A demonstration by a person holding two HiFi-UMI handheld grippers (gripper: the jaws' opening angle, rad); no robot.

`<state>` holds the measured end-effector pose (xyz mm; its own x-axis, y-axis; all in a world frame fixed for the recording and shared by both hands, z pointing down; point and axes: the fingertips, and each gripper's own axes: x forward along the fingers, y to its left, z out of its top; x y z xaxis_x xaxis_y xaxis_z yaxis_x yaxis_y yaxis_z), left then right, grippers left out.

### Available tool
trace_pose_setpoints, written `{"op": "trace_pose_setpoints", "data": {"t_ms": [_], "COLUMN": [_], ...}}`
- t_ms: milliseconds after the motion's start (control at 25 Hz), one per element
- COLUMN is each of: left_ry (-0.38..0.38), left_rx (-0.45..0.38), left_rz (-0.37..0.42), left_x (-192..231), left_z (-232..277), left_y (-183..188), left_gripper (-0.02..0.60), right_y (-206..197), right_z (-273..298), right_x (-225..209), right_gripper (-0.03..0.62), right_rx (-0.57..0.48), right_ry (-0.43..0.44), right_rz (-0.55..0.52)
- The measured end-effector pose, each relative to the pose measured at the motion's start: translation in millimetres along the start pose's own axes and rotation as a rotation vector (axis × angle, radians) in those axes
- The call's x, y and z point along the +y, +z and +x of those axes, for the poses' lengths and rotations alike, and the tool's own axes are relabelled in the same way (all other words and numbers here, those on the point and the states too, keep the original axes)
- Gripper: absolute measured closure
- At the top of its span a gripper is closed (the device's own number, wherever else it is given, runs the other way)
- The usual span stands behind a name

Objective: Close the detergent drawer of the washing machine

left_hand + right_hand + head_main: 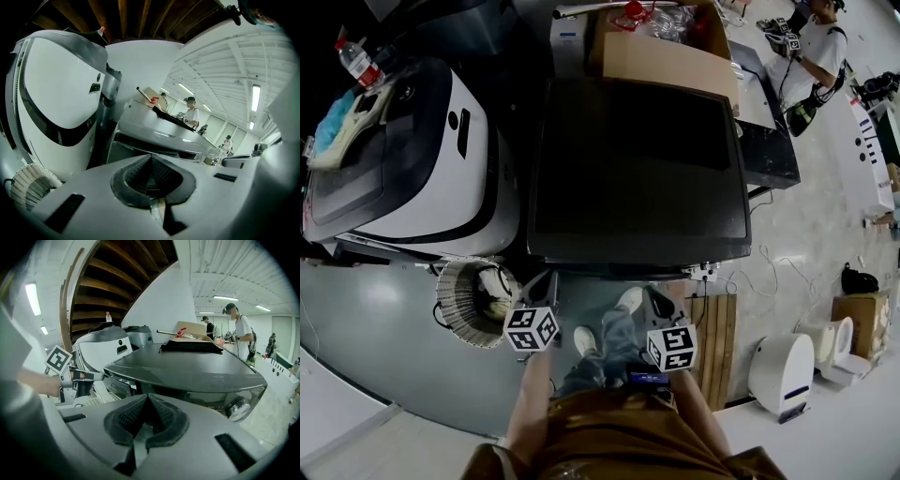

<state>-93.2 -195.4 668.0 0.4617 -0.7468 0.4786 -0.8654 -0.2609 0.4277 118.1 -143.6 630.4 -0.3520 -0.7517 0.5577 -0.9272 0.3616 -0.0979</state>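
**Head view:** the person faces the washing machine point(637, 169). The left gripper point(544, 284) and right gripper point(659, 300) both hang low before its front edge, which hides the detergent drawer.

**Left gripper view:** the pads are pressed together with nothing between them. The detergent drawer point(133, 143) lies straight ahead at the front's upper left, its long axis running into the machine (how far it protrudes is unclear).

**Right gripper view:** the pads are likewise together and empty. The left gripper appears nearer that corner.

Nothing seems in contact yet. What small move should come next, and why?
Probably ease the left hand-held gripper forward to the washing machine's front left corner: its jaws are shut on nothing, and it sits short of the front, nearest that corner.
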Motion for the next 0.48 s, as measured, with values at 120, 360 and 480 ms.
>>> {"op": "trace_pose_setpoints", "data": {"t_ms": [120, 360, 480], "left_ry": [0.006, 0.016, 0.019], "left_rx": [-0.006, -0.021, -0.028], "left_rz": [-0.005, -0.025, -0.035], "left_x": [1, 4, 3], "left_z": [5, 13, 13], "left_y": [5, 10, 10], "left_gripper": [0.558, 0.557, 0.557], "right_y": [2, 3, 6], "right_z": [0, 2, 3], "right_x": [-5, -15, -19], "right_gripper": [0.582, 0.582, 0.582], "right_rx": [0.000, 0.003, 0.001], "right_ry": [-0.005, -0.014, -0.015], "right_rz": [0.001, 0.005, 0.005]}}
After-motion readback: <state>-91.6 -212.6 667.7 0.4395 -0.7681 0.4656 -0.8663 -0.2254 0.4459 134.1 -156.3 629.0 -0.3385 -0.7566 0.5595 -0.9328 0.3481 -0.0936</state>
